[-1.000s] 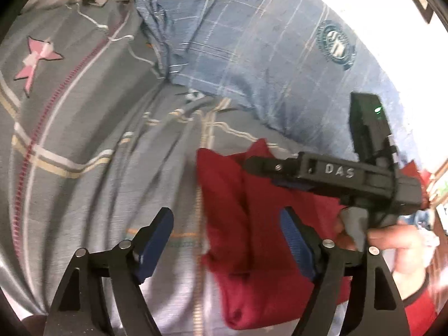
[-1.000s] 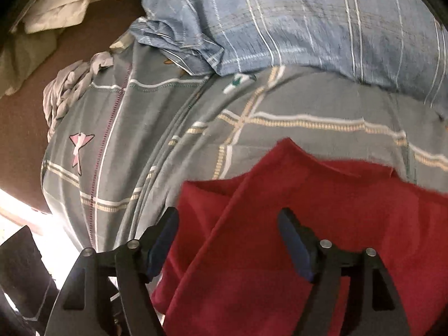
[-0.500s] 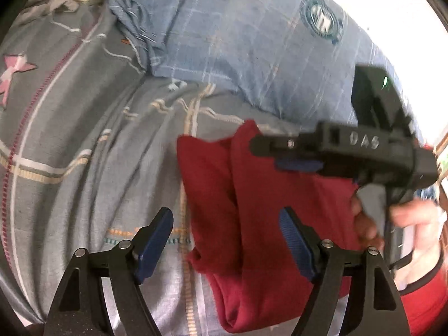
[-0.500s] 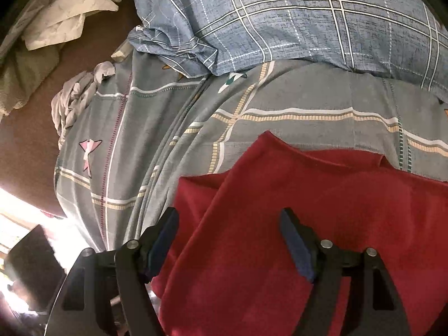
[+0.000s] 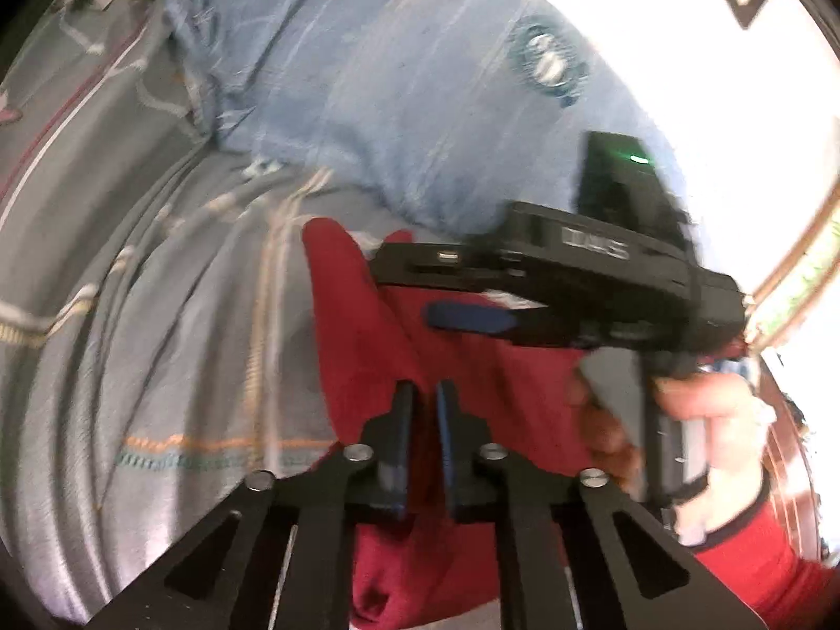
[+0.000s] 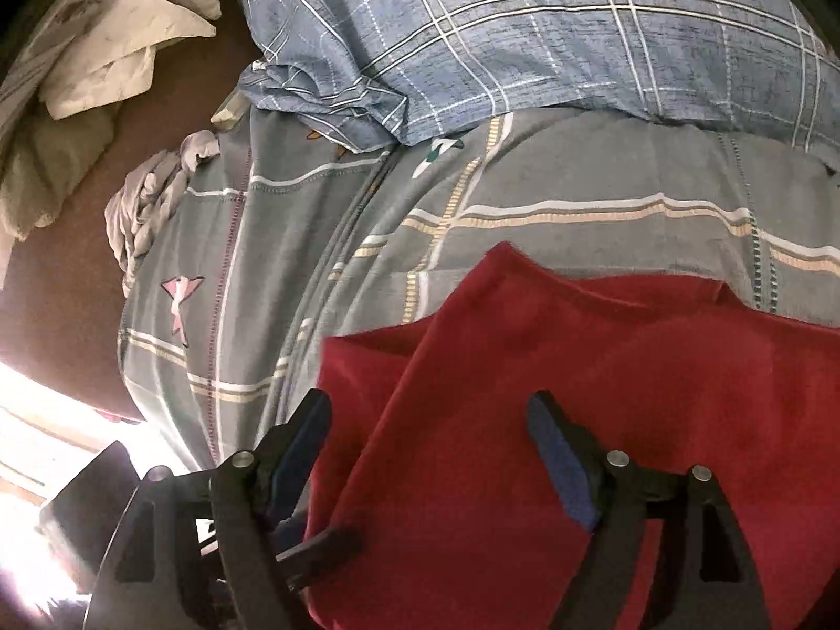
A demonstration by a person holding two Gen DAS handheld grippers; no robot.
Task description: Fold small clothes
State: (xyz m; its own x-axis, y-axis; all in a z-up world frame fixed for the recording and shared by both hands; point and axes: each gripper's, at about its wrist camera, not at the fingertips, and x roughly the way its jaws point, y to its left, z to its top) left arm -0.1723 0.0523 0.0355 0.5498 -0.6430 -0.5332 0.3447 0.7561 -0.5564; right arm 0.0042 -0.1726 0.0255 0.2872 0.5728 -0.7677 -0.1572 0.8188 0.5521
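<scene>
A dark red garment [image 5: 362, 325] lies partly folded on a grey plaid bedsheet [image 5: 157, 325]. My left gripper [image 5: 424, 394] is shut on a raised fold of the red garment near its left edge. In the right wrist view the red garment [image 6: 604, 367] fills the lower right. My right gripper [image 6: 428, 415] is open and hovers over the garment, its blue pads on either side of the cloth's left part. The right gripper also shows in the left wrist view [image 5: 551, 283], above the garment, held by a hand.
A blue plaid pillow [image 6: 525, 37] lies at the far side of the bed. Crumpled pale cloths [image 6: 105, 52] and a grey bundle [image 6: 142, 210] lie at the left by the bed edge. Brown floor [image 6: 52, 289] lies beyond that edge.
My left gripper has closed from wide open onto a fold of the red garment. The right gripper stayed open and shifted slightly over the cloth.
</scene>
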